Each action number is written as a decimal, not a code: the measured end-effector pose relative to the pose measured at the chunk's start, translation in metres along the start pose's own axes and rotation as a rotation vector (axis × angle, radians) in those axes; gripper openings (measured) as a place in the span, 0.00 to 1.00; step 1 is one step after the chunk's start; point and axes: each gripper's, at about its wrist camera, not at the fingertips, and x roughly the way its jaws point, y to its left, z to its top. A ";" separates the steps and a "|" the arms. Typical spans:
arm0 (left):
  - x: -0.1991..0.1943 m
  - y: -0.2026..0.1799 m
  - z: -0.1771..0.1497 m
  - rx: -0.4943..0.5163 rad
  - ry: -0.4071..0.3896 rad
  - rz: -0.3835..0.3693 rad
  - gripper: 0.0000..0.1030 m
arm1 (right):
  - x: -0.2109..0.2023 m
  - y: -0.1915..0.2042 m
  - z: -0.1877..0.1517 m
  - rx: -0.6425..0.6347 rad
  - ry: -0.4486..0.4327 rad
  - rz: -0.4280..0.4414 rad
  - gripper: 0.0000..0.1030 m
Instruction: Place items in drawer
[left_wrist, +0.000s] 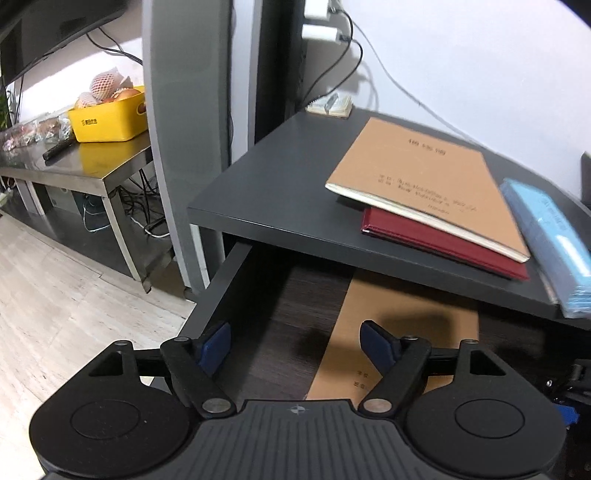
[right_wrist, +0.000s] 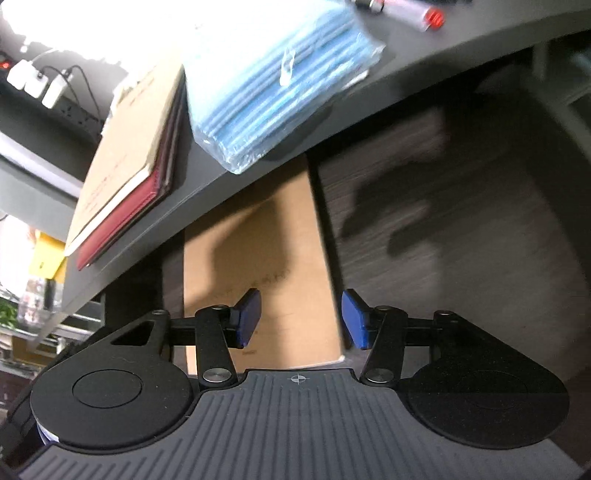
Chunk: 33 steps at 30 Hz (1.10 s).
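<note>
Open dark wood-grain drawer (right_wrist: 461, 229): right half bare, flat brown kraft notebook (right_wrist: 258, 258) lies left. Dark grey counter (left_wrist: 280, 177) edge overhangs rear.

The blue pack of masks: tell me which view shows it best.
The right wrist view. There the blue pack of masks lies nearly whole on the dark desk, its stacked folds clear, one corner overhanging the desk edge. The left wrist view catches only a blurred strip of it at the right edge.
</note>
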 end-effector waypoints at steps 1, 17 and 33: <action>-0.005 0.003 0.000 -0.013 -0.010 -0.010 0.73 | -0.007 0.002 -0.002 -0.013 -0.003 0.025 0.53; -0.020 0.007 0.020 -0.102 -0.126 -0.138 0.63 | -0.072 0.048 -0.010 -0.183 -0.265 0.296 0.33; -0.017 -0.003 -0.008 -0.054 -0.007 -0.085 0.70 | -0.044 0.029 -0.017 -0.164 0.028 0.141 0.42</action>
